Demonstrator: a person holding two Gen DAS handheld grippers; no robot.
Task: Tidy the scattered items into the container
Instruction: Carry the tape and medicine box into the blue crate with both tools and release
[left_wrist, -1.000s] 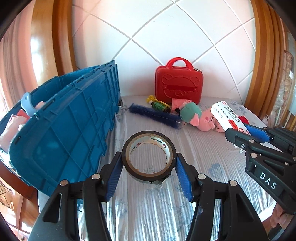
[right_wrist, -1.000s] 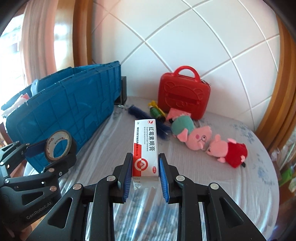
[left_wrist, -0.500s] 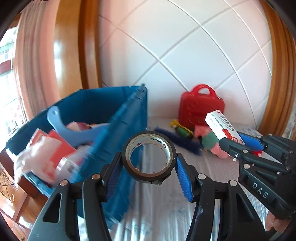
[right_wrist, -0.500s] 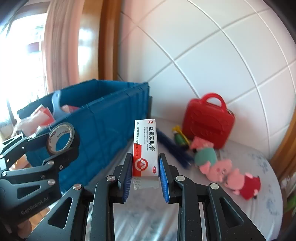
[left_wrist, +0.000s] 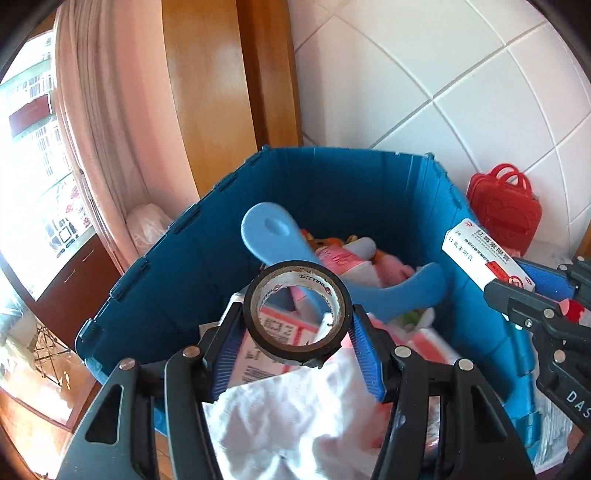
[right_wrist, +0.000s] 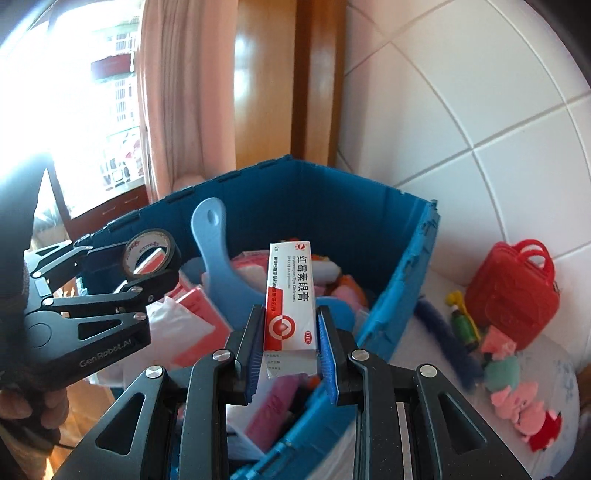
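The left gripper (left_wrist: 297, 325) is clamped on a roll of black tape (left_wrist: 297, 311), and the right gripper (right_wrist: 290, 339) pinches a medicine box (right_wrist: 291, 295) that stands on end, long axis pointing away from the fingers. The open blue crate (right_wrist: 402, 280) lies directly under and ahead of both. The tape hangs farther inside, so the left looks better placed to release first.

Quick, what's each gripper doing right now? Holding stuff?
Left gripper: closed on the black tape roll, above the blue crate.
Right gripper: closed on the red and white medicine box, also above the crate.
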